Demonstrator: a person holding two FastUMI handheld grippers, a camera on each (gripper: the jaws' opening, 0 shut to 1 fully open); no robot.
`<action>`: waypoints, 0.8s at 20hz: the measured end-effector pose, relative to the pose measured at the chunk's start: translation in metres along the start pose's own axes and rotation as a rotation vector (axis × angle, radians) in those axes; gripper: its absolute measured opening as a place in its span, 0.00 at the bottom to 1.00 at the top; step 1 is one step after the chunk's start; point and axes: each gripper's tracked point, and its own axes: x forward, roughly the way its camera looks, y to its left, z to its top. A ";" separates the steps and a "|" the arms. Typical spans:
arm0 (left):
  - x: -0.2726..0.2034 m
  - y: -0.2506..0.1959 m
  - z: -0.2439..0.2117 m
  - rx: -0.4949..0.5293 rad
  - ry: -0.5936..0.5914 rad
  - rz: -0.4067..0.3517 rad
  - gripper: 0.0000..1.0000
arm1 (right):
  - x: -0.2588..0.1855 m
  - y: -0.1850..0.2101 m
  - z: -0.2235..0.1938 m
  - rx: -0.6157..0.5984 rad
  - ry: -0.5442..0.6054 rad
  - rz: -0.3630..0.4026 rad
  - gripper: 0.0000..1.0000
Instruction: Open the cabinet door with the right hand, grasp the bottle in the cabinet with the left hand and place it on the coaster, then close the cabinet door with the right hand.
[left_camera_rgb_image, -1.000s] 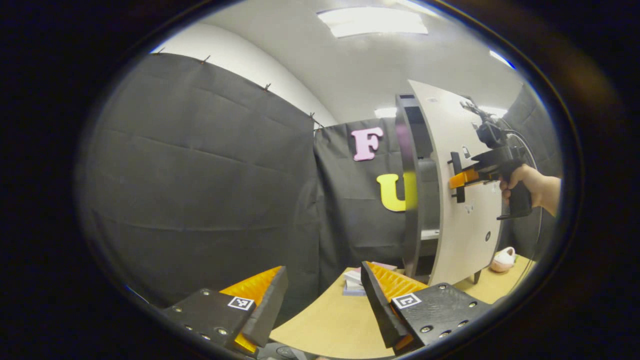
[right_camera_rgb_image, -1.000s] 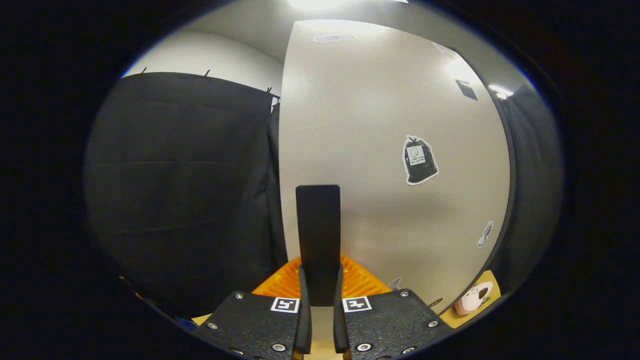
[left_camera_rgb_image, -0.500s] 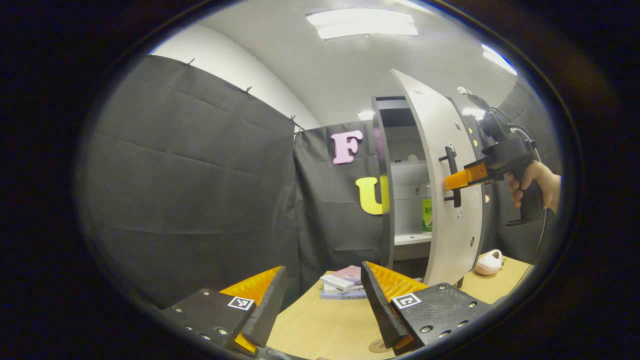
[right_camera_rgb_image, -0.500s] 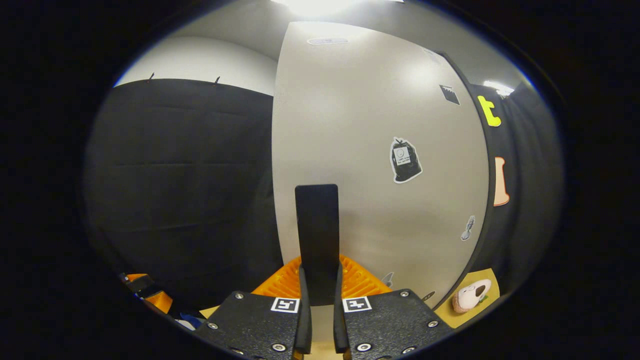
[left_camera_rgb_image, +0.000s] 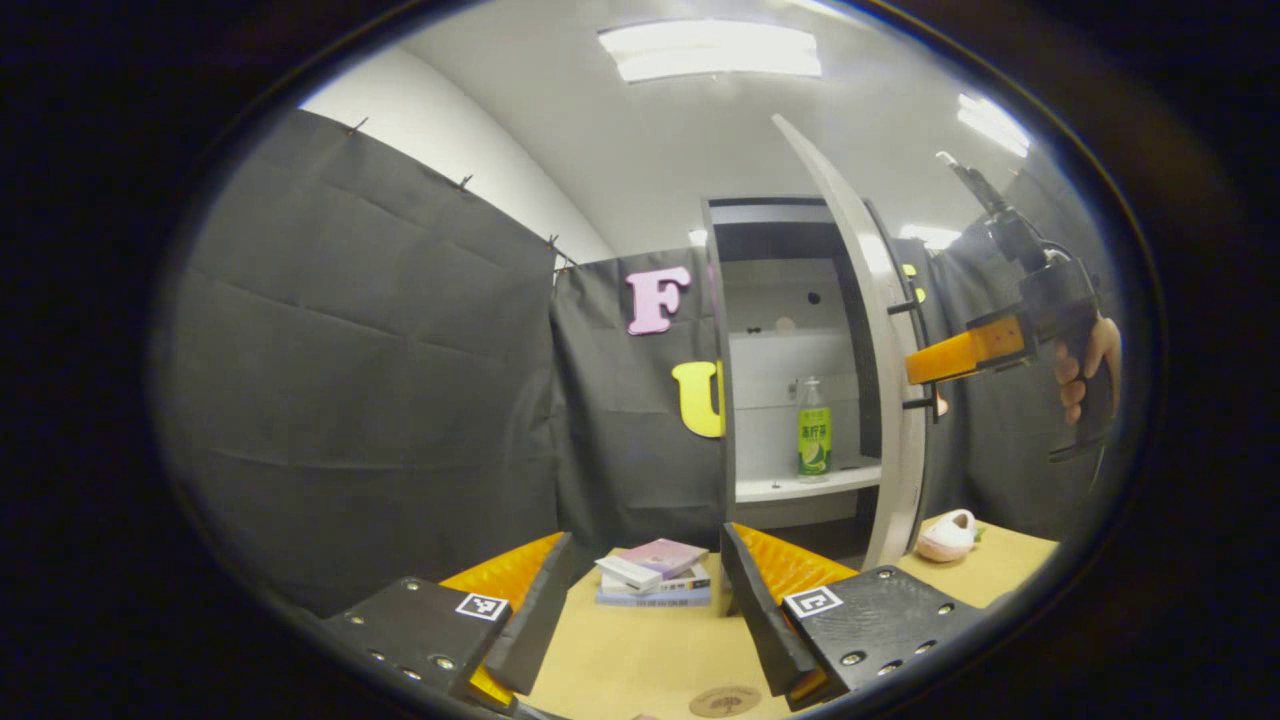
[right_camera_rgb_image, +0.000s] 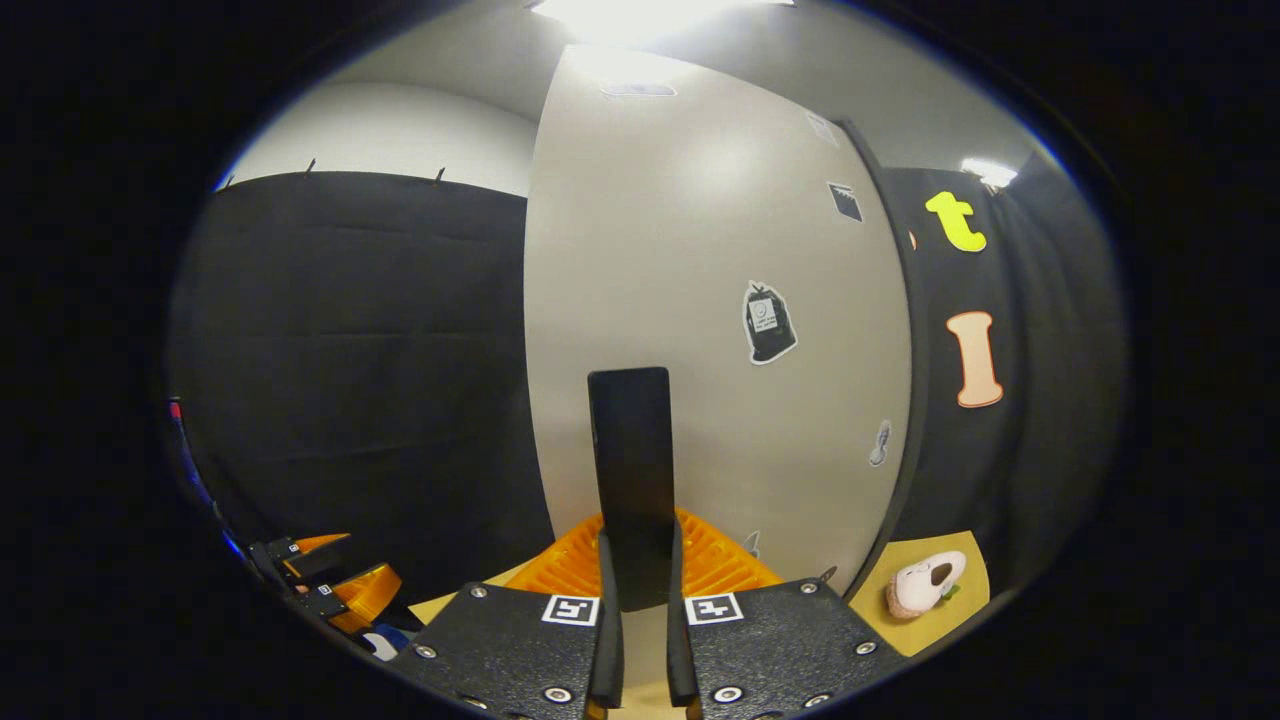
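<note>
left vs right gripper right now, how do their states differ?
The left gripper is open, fingers spread with nothing between them; the right gripper is shut on the cabinet door handle. The left hangs over the table, short of the bottle; the right touches the door. Both point towards the cabinet.

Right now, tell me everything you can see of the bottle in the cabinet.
The bottle stands upright on the white lower shelf of the open cabinet. It looks like clear plastic with a pale cap and a green label around its lower body. Nothing but the shelf touches it; the left gripper is well short of it, jaws open.
</note>
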 end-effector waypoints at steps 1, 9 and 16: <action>0.001 -0.007 0.000 -0.001 -0.003 -0.010 0.89 | -0.001 -0.003 0.000 0.001 -0.001 -0.005 0.17; 0.012 -0.062 0.001 -0.013 -0.004 -0.103 0.89 | -0.024 -0.018 0.001 0.004 -0.004 -0.055 0.17; 0.014 -0.099 0.001 -0.020 -0.001 -0.166 0.89 | -0.040 -0.035 0.004 0.015 -0.008 -0.134 0.16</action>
